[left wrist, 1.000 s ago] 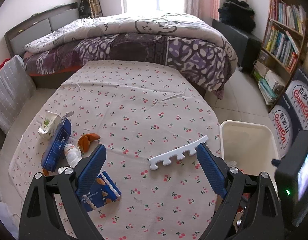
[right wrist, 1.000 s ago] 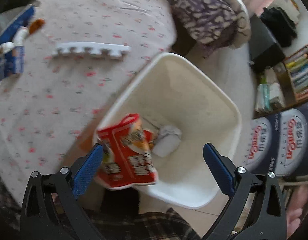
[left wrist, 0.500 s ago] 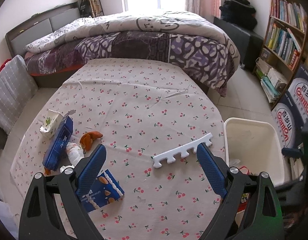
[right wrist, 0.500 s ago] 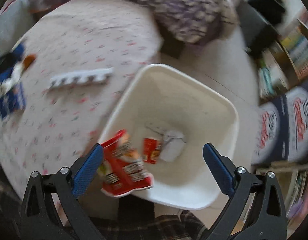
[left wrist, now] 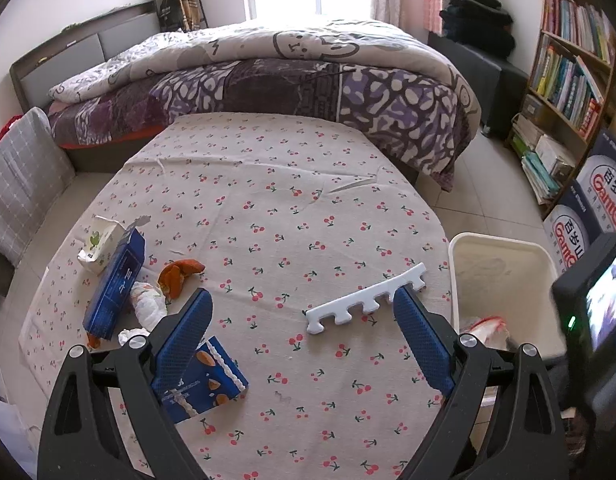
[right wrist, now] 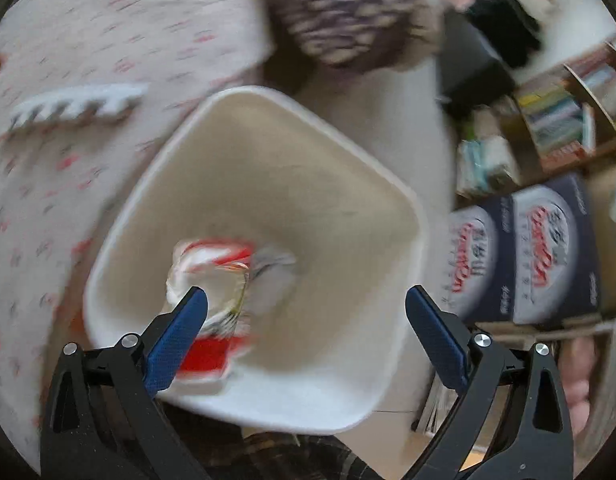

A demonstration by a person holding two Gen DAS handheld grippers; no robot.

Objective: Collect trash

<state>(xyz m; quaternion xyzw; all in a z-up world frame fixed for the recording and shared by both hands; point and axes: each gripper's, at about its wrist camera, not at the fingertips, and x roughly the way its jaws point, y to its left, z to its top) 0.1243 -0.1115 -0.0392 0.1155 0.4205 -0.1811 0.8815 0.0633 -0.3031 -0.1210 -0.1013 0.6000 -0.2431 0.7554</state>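
Observation:
My right gripper (right wrist: pixel 306 334) is open and empty above the white bin (right wrist: pixel 347 184). A red and white snack bag (right wrist: pixel 212 276) lies inside the bin, also seen in the left wrist view (left wrist: pixel 485 326). My left gripper (left wrist: pixel 302 346) is open and empty over the cherry-print table (left wrist: pixel 268 208). On the table lie a white foam strip (left wrist: pixel 365 298), a blue cookie box (left wrist: pixel 210 380), a tall blue carton (left wrist: pixel 116 284), a white carton (left wrist: pixel 98 242), orange peel (left wrist: pixel 180 274) and crumpled tissue (left wrist: pixel 148 306).
The bin (left wrist: pixel 503 276) stands on the floor at the table's right edge. A bed (left wrist: pixel 268 80) lies behind the table. A bookshelf (left wrist: pixel 567 80) and dark boxes (left wrist: pixel 595 208) stand at the right. A grey cushion (left wrist: pixel 20 180) is at the left.
The red snack bag has dropped from the bin's near rim down into the bin. The right gripper swung over the bin; its view is blurred. The left gripper barely moved.

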